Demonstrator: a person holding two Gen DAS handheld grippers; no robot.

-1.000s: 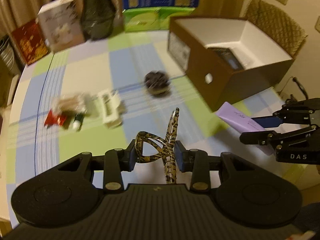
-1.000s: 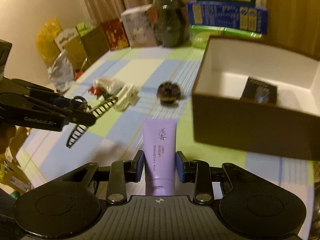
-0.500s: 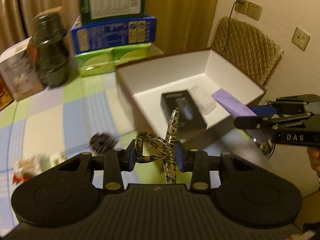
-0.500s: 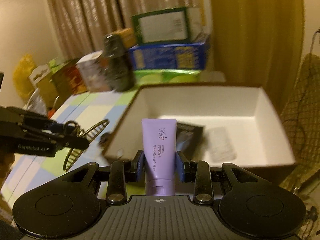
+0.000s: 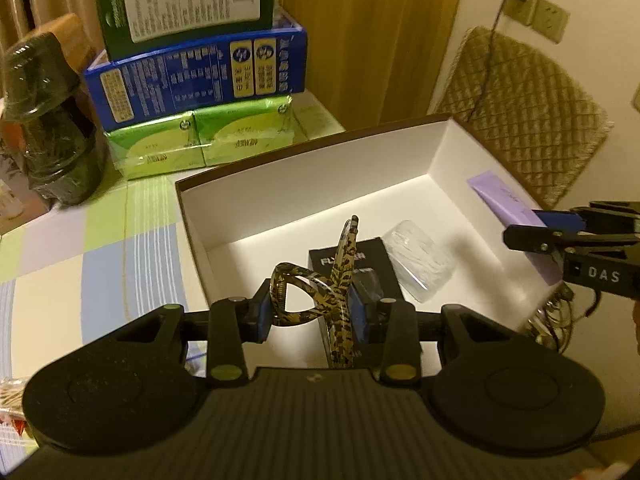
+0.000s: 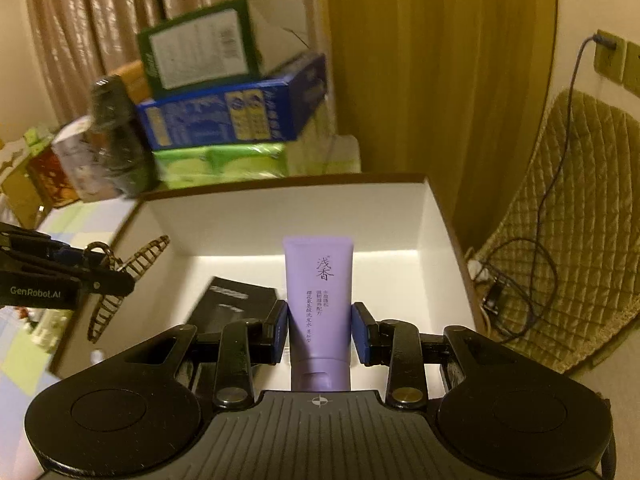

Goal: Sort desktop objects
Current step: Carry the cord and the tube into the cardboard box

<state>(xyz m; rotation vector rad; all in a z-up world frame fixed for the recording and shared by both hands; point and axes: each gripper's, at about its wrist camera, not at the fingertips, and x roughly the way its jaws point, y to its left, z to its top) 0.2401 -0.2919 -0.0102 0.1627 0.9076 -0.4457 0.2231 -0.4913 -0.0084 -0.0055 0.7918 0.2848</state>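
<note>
Left wrist: left gripper point(image 5: 311, 312) clamps hair claw point(image 5: 316, 292) over box point(image 5: 436, 148) | right gripper point(image 6: 319, 338) pinches purple tube point(image 6: 319, 300) above box floor | step: drop-off | next: lower both, open jaws, miss black carton point(image 5: 352, 268)

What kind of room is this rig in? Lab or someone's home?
Most likely a home, not a lab: curtains behind a table with a checked tablecloth, stacked grocery boxes, and a quilted chair under a wall socket.
</note>
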